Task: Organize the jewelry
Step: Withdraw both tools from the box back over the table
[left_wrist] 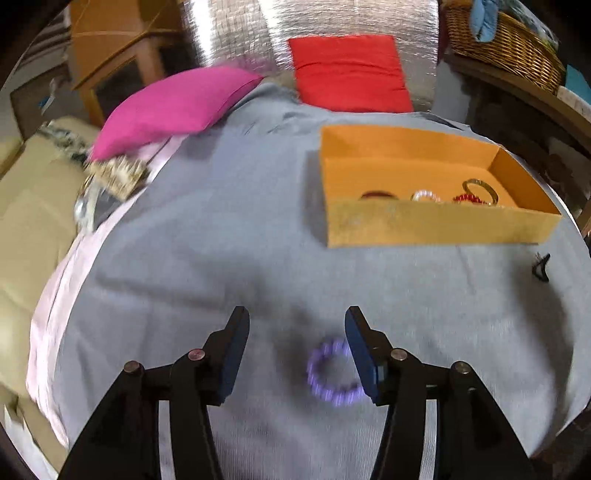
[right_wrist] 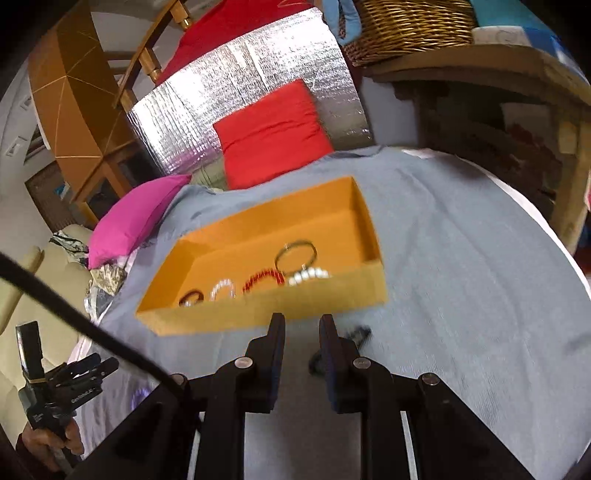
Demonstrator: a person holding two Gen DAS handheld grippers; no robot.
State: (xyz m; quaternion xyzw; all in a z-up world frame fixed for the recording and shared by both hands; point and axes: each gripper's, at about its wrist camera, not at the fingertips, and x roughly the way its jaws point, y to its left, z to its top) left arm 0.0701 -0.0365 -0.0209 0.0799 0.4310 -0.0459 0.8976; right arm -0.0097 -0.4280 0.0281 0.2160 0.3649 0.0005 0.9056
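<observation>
A purple beaded bracelet (left_wrist: 332,374) lies on the grey cloth (left_wrist: 221,258). My left gripper (left_wrist: 295,325) is open above it, and the bracelet sits by the right finger. An orange box (left_wrist: 436,225) stands at the right and holds several bracelets: dark red (left_wrist: 376,194), clear (left_wrist: 426,195), red (left_wrist: 469,199) and a gold bangle (left_wrist: 480,186). In the right wrist view my right gripper (right_wrist: 302,325) is open with a narrow gap, empty, in front of the box (right_wrist: 273,306). A black hair clip (right_wrist: 356,334) lies just right of its right finger. The clip also shows in the left wrist view (left_wrist: 541,267).
A pink cushion (left_wrist: 177,110) and a red cushion (left_wrist: 351,74) lie at the far edge of the cloth against a silver foil panel (left_wrist: 229,33). A wicker basket (left_wrist: 506,40) sits on a wooden shelf at the right. A beige sofa (left_wrist: 33,206) is at the left.
</observation>
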